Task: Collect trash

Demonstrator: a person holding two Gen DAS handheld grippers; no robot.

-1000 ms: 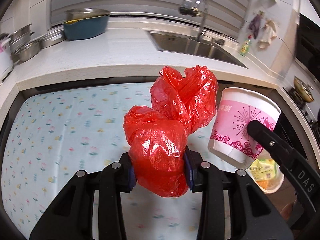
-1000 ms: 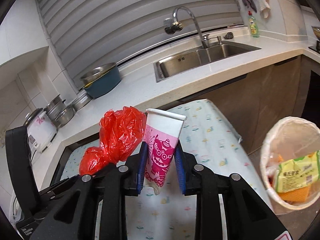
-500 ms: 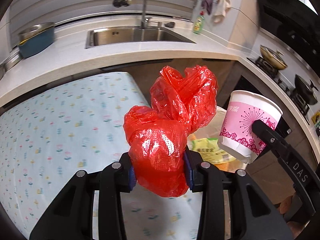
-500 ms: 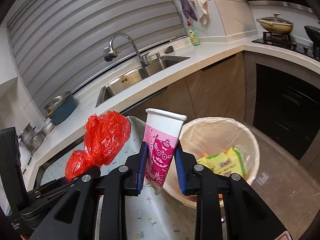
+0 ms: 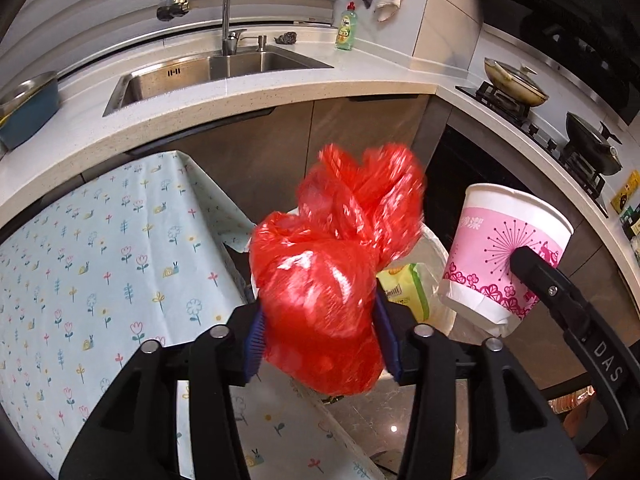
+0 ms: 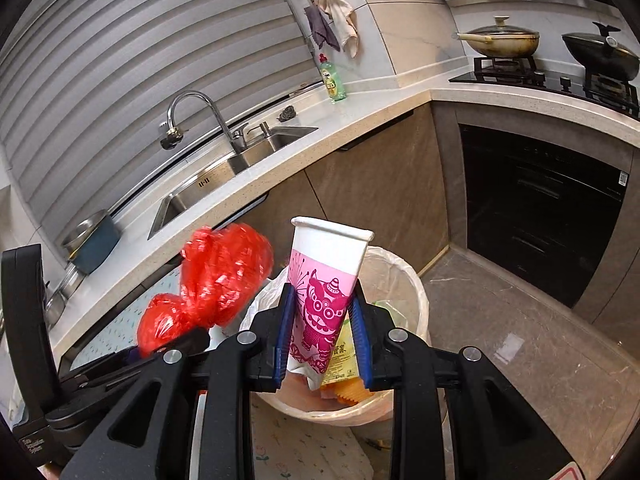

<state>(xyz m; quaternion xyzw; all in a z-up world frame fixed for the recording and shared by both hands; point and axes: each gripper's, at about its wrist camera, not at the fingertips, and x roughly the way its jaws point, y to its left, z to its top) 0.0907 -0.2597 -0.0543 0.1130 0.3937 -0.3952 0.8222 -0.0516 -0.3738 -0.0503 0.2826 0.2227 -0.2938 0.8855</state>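
A crumpled red plastic bag [image 5: 320,280] fills the gap between the blue pads of my left gripper [image 5: 320,332]. Its jaws are opening, the bag is blurred, and it still touches both pads. My right gripper [image 6: 322,332] is shut on a pink and white paper cup [image 6: 324,280], squeezed flat and upright. Both hang over a white-lined trash bin [image 6: 416,300] that holds a yellow snack packet [image 6: 344,356]. From the left wrist, the cup [image 5: 492,248] is at the right and the bin's liner [image 5: 436,248] shows behind the bag.
A table with a floral cloth [image 5: 100,260] lies to the left of the bin. Behind runs a counter with a sink [image 5: 224,68] and tap. A stove with pans [image 6: 500,40] and a dark oven front [image 6: 540,208] stand to the right. Grey floor [image 6: 520,340] surrounds the bin.
Both grippers have swung right, from over the floral table to over the bin. The left jaws have widened around the red bag. The cup stays gripped.
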